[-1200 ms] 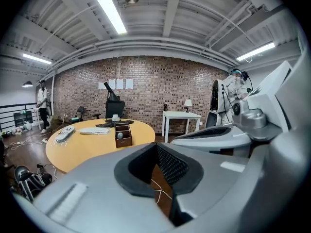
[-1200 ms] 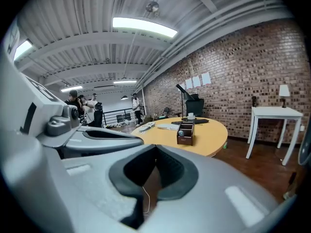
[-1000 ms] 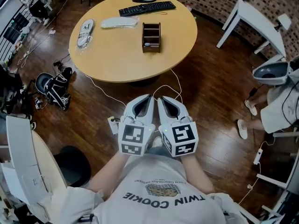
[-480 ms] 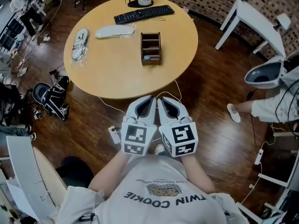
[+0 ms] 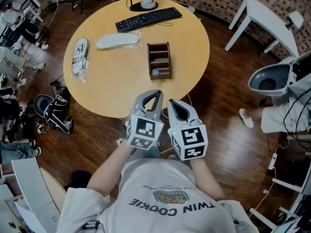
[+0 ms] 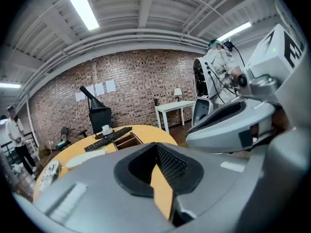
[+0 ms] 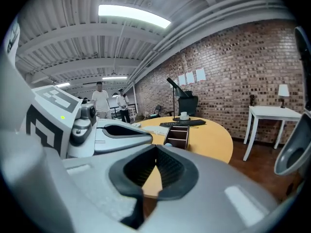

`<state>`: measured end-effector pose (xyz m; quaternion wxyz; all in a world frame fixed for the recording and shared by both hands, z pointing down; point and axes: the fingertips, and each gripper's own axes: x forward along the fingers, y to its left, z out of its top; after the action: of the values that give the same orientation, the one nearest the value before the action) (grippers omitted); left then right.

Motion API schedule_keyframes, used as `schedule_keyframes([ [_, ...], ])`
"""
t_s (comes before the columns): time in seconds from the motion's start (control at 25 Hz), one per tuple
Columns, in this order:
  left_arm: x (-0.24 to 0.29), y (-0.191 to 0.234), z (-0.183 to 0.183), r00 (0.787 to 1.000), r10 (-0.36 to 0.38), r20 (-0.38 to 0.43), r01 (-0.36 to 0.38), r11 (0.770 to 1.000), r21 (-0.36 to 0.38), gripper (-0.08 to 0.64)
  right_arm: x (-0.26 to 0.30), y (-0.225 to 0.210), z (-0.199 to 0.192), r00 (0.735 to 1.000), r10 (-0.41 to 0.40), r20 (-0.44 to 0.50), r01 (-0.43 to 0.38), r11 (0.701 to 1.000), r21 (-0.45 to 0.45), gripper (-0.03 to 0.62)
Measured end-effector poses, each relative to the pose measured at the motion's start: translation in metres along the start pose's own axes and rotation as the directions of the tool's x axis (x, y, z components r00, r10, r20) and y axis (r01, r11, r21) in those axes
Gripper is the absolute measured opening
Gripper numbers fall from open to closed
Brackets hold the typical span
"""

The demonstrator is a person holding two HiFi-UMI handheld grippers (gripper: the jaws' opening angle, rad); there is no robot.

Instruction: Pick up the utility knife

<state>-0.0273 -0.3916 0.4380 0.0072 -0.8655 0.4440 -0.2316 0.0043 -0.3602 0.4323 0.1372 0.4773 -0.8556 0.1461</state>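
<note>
Grey moulded shells of both tools sit just ahead of the person's chest, forearms bent and drawn in, wrists side by side. Each tool points forward and slightly downward toward the table [image 5: 116, 84].

The left hand-held gripper [image 5: 154, 94] has its tip over the near rim of the table. Its marker cube is rolled a little toward the person's left. Its jaws are fully closed, tips meeting, and nothing is between them.

The right hand-held gripper [image 5: 174, 104] lies just beside it, apart from it, with its tip at the table edge and above the wooden floor [image 5: 228, 106]. Its jaws also meet at the tip and grip nothing.

Beyond the tips, near the table's middle, stands a brown wooden organiser [image 5: 159, 59]. What may be the utility knife [image 5: 155, 72], a small pale item too small to confirm, lies in the organiser's nearest compartment, well apart from both tools.

Further left lie two clear-wrapped packets [image 5: 118, 41]. At the far rim are a black keyboard [image 5: 148, 19] and a white cup [image 5: 147, 1].
</note>
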Motion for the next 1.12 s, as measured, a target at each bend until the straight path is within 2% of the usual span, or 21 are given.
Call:
schedule_keyframes([
  [0.28, 0.039, 0.033, -0.019, 0.997, -0.048, -0.068, 0.056, 0.990, 0.127, 0.032, 0.033, -0.007, -0.001, 1.000, -0.021, -0.012, 0.021, 0.999, 0.036, 0.000],
  [0.52, 0.075, 0.045, -0.036, 0.987, -0.080, -0.138, 0.114, 0.959, 0.260, 0.065, 0.045, -0.018, -0.003, 0.998, -0.056, -0.024, 0.057, 0.996, 0.061, 0.000],
  [0.68, 0.097, 0.048, -0.055, 0.975, -0.094, -0.200, 0.163, 0.916, 0.367, 0.086, 0.050, -0.026, -0.006, 0.996, -0.080, -0.032, 0.082, 0.994, 0.078, 0.000],
  [0.88, 0.120, 0.049, -0.074, 0.962, -0.099, -0.253, 0.219, 0.835, 0.505, 0.103, 0.056, -0.034, -0.009, 0.994, -0.097, -0.041, 0.100, 0.991, 0.092, 0.000],
  [1.12, 0.136, 0.050, -0.080, 0.956, -0.097, -0.277, 0.242, 0.797, 0.553, 0.114, 0.063, -0.039, -0.012, 0.993, -0.108, -0.052, 0.113, 0.988, 0.103, 0.000],
])
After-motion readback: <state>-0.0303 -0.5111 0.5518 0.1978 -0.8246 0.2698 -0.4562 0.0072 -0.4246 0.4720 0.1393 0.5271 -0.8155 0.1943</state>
